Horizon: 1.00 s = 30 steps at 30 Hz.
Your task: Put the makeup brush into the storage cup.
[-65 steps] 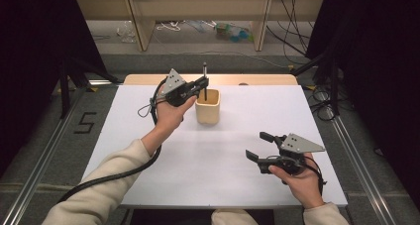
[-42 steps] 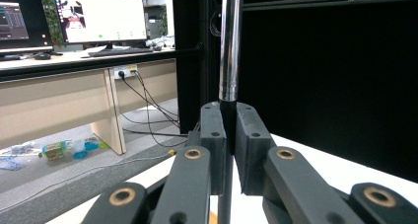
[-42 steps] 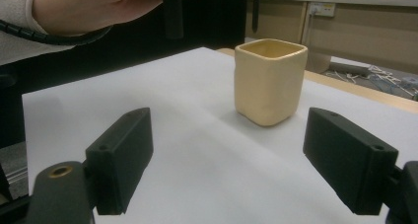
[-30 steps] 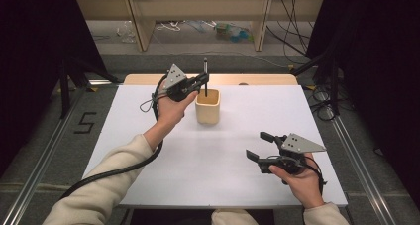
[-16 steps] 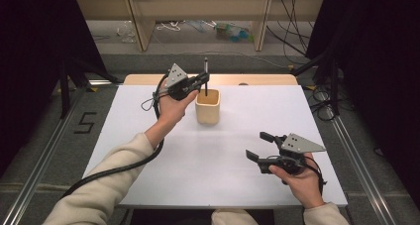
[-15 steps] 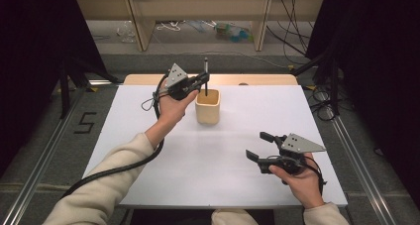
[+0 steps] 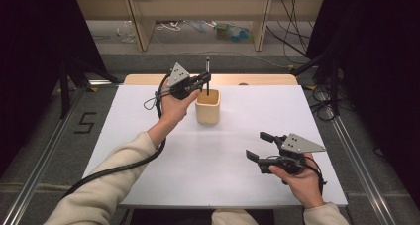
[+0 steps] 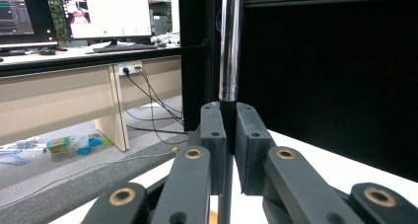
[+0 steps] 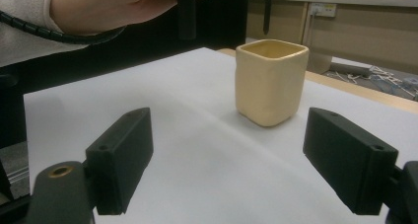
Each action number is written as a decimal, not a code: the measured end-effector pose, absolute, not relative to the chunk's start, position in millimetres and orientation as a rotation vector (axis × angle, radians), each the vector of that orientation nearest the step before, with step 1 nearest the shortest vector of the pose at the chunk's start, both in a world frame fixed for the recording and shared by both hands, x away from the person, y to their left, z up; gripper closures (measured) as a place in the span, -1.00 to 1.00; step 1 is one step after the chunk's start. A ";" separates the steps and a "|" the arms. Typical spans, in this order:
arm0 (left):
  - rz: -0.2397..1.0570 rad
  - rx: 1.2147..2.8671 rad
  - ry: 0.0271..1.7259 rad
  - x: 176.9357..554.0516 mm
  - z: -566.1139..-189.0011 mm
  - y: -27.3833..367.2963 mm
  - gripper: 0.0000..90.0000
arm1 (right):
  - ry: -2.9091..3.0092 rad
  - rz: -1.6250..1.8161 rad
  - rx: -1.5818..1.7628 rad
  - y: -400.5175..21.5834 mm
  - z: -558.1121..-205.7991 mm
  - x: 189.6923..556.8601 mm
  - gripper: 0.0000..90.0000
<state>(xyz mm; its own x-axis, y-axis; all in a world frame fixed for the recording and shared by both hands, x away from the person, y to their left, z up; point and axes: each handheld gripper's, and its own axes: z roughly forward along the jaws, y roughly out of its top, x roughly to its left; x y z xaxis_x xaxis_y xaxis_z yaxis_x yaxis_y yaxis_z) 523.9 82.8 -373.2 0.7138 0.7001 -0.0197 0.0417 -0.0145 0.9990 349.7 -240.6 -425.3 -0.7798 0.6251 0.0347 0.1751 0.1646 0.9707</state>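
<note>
Hovering pen [image 7: 207,76] above cup [image 7: 208,107] rim

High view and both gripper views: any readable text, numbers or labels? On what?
"5": dark numeral on the grey floor left of the table.
Monitor screens in the left gripper view: windows with text, too small and blurred to read.
Cup, pen: no marking legible.

The cup [image 7: 208,106] stands on the table [image 7: 148,150] just above frame centre. A pen [image 7: 207,76] hangs upright over it in the left gripper [image 7: 203,79]. The right gripper [image 7: 258,146] sits at lower right, well apart.
</note>
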 end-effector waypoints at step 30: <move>0.586 1.528 0.660 535.0 -379.6 80.2 0.86 | 2.068 1.649 0.755 -240.0 -425.8 349.9 -0.55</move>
<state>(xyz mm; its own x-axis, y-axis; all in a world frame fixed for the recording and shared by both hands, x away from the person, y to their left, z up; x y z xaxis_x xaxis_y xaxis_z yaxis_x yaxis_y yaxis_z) 535.0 80.2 -379.6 0.7016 0.7122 -0.0239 0.0603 -0.0260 0.9978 349.9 -240.0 -425.8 -0.7796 0.6256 0.0306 0.1690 0.1631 0.9720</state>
